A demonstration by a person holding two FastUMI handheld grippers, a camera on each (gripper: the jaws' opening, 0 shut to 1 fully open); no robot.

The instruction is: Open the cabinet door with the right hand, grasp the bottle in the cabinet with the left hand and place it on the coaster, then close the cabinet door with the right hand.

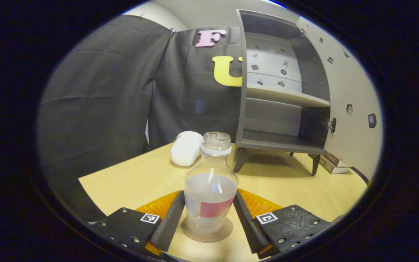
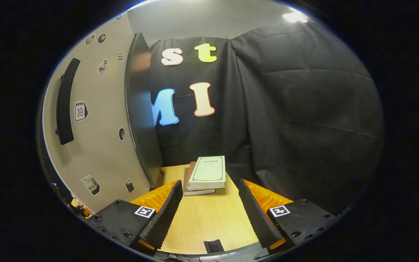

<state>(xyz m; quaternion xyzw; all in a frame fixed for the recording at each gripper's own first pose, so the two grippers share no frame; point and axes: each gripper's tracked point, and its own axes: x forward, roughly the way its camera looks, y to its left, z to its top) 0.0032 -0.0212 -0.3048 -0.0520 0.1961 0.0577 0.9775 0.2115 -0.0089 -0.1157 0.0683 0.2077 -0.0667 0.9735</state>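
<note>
Already the bottle (image 1: pixel 211 189) stands on the coaster (image 1: pixel 207 233) between the left gripper's (image 1: pixel 209 214) parted jaws, while the right gripper (image 2: pixel 207 209), jaws apart, must close the open cabinet door (image 2: pixel 96 127).

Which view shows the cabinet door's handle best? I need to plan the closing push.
The right gripper view: the handle runs down the open cabinet door, close and unobstructed. The left gripper view shows the door's inner face and a small latch.
</note>
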